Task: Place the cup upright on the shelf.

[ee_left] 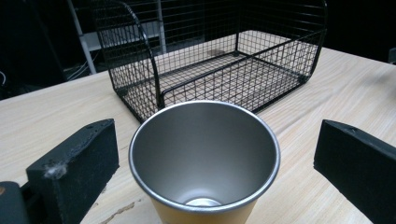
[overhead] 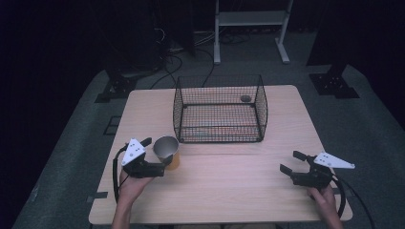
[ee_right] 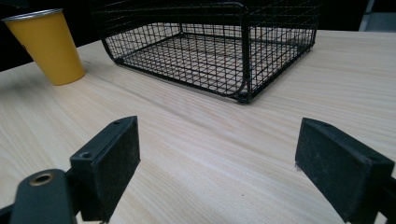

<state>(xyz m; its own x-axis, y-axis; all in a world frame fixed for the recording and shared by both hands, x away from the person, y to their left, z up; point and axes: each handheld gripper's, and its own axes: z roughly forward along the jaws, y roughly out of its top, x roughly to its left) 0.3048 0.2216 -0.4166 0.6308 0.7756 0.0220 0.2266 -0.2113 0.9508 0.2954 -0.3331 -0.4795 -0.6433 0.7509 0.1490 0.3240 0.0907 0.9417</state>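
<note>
High view: our left tongs point(overhead: 157, 153) stand wide open around the upright cup point(overhead: 166, 151) on the desk point(overhead: 229, 186), gripping nothing yet. Right tongs point(overhead: 289, 162) rest open, empty. Next, we judge, close on the cup, then lift toward the basket point(overhead: 218, 109).

One yellow cup point(overhead: 166, 151) with a steel inside stands on one wooden table point(overhead: 229, 191). One black wire basket point(overhead: 219, 109) sits there too. Two grippers are present.
</note>
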